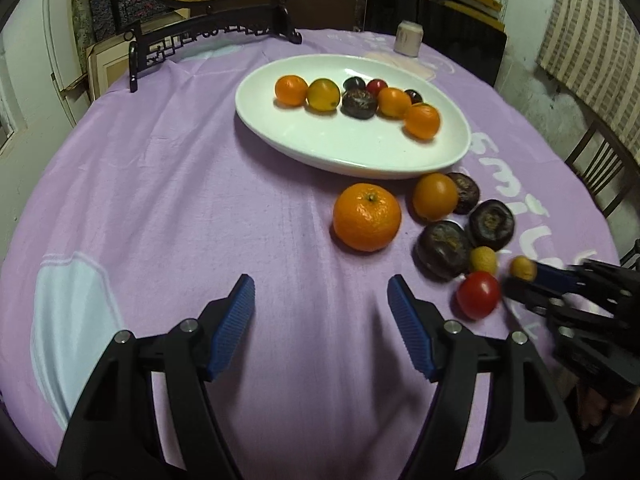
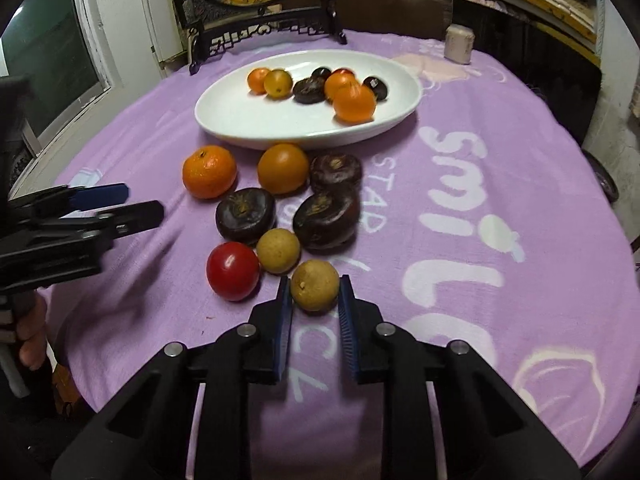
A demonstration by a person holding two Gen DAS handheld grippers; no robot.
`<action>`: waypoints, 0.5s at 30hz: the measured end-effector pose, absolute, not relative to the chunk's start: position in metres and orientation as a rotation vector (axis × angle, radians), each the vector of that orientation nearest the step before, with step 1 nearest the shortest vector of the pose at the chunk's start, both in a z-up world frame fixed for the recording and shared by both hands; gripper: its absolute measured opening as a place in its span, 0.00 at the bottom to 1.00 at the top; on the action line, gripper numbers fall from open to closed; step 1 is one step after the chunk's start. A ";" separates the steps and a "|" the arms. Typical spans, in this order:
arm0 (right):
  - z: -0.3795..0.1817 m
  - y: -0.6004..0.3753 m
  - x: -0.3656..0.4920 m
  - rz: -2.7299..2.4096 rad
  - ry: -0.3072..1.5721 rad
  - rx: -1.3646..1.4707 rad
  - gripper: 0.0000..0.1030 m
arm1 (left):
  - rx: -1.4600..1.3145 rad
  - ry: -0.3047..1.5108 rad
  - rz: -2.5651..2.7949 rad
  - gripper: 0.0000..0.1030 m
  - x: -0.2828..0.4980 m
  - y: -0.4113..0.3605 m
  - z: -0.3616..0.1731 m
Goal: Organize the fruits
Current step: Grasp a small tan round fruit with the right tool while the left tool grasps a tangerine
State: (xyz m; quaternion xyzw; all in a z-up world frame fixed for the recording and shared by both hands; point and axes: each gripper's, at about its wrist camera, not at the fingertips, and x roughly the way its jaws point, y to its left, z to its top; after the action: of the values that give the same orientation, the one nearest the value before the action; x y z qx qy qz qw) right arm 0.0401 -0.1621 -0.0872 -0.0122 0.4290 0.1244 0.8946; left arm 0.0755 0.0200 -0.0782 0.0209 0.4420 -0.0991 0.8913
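Note:
My right gripper (image 2: 314, 289) is shut on a small tan longan (image 2: 314, 285) lying on the purple cloth; in the left wrist view the same fruit (image 1: 523, 268) sits at that gripper's tips. Beside it lie a red tomato (image 2: 233, 271), a second longan (image 2: 278, 250), three dark water chestnuts (image 2: 326, 220), a smooth orange (image 2: 283, 168) and a mandarin (image 1: 367, 217). My left gripper (image 1: 320, 292) is open over bare cloth, short of the mandarin, nothing between its pads. The white oval plate (image 1: 360, 148) farther back holds several oranges, dark fruits and a red one.
A pale cup (image 1: 409, 38) stands at the table's far edge. A black carved screen stand (image 1: 208, 36) rises at the back left. A wooden chair (image 1: 600, 168) stands off the right edge. A hand (image 2: 30, 332) grips the left tool's handle.

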 end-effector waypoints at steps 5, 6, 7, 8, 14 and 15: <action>-0.078 -0.181 0.031 0.234 0.868 0.005 0.23 | 0.069 0.954 -0.180 0.69 0.101 0.010 -0.088; -0.079 -0.184 0.029 0.235 0.869 0.016 0.23 | 0.075 0.958 -0.180 0.70 0.103 0.008 -0.090; -0.079 -0.186 0.029 0.238 0.872 0.023 0.23 | 0.080 0.968 -0.189 0.70 0.108 0.004 -0.091; -0.080 -0.188 0.029 0.242 0.876 0.031 0.23 | 0.083 0.975 -0.195 0.70 0.111 0.001 -0.092; -0.083 -0.189 0.028 0.260 0.889 0.053 0.23 | 0.113 0.970 -0.213 0.65 0.132 -0.019 -0.094; -0.083 -0.188 0.028 0.261 0.889 0.053 0.23 | 0.102 0.966 -0.219 0.54 0.135 -0.019 -0.094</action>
State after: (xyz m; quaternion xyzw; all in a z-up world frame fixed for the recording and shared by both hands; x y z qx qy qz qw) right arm 0.0280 -0.1883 -0.0832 0.0255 0.4287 0.1260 0.8943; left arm 0.1348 -0.0192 -0.0935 0.0491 0.4634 -0.1050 0.8785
